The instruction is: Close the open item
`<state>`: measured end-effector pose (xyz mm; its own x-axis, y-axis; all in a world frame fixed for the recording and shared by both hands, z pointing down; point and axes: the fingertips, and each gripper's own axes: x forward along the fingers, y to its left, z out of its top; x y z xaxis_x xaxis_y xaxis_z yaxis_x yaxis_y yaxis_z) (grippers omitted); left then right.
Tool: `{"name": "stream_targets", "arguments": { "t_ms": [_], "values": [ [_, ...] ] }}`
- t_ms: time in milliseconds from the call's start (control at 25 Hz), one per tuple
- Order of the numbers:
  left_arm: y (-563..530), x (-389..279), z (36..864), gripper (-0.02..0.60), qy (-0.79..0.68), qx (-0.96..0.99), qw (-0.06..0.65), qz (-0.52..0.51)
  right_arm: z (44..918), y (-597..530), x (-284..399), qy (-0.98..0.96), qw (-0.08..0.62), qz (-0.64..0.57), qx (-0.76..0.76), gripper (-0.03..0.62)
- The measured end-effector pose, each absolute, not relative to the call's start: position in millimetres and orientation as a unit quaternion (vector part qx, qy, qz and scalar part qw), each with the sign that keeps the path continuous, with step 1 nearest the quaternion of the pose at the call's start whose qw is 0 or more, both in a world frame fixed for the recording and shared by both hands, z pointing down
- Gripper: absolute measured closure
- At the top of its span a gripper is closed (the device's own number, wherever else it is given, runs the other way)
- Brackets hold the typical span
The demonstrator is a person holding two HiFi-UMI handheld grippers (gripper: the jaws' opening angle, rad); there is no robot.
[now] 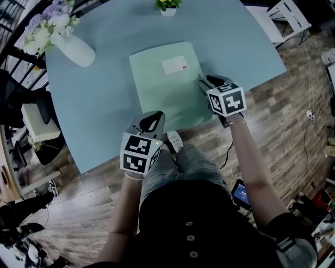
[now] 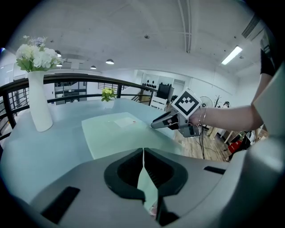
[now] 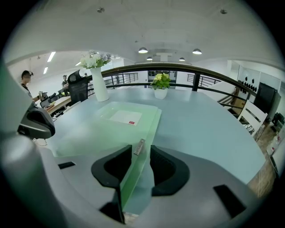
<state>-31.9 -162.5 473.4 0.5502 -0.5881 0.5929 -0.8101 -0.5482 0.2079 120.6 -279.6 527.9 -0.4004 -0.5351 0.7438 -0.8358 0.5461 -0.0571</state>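
A: Blue bench (image 1: 104, 78), green folder (image 1: 167, 89) flat near its front edge; left hand-held gripper (image 2: 143, 151) clamped on the near edge.
B: And right hand-held gripper (image 3: 141, 156) gapes around the right edge. Cover looks down. Next: free left pinch, back off.

surface: blue table (image 1: 104, 104) | on it: green folder (image 1: 167, 86), white vase (image 1: 76, 49), potted plant (image 1: 168, 6)

Site: I read this as an open-plan office | Signs: recessed ceiling lights (image 3: 142, 50), a swivel chair (image 3: 78, 89) by a desk (image 3: 58, 103), a dark screen (image 3: 266, 95) — a curved railing (image 3: 187, 67) behind | Furnishing: a blue meeting table (image 1: 104, 99) with a flower vase (image 1: 76, 49) — wood floor (image 1: 277, 120)
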Motion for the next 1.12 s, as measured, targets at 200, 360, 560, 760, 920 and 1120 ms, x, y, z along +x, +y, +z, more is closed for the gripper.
{"name": "stream_targets", "arguments": {
  "t_ms": [200, 360, 560, 760, 920, 1120],
  "values": [
    [-161, -33, 467, 0.554, -0.413, 0.85, 0.236, 0.227, 507, -273, 121, -0.816, 0.319, 0.218, 0.431, 0.457],
    [-162, -38, 458, 0.554, -0.419, 0.851, 0.229, 0.218, 485, -267, 109, -0.83, 0.287, 0.216, 0.426, 0.457],
    [-166, -43, 442, 0.554, -0.425, 0.855, 0.22, 0.198, 449, -260, 92, -0.852, 0.243, 0.209, 0.415, 0.467],
    [-174, -55, 427, 0.554, -0.436, 0.856, 0.199, 0.193, 412, -257, 78, -0.868, 0.192, 0.193, 0.416, 0.49],
    [-179, -62, 410, 0.554, -0.45, 0.855, 0.186, 0.178, 391, -251, 66, -0.879, 0.161, 0.189, 0.407, 0.494],
    [-186, -71, 389, 0.554, -0.462, 0.855, 0.173, 0.159, 372, -243, 43, -0.898, 0.15, 0.173, 0.376, 0.505]
  ]
}}
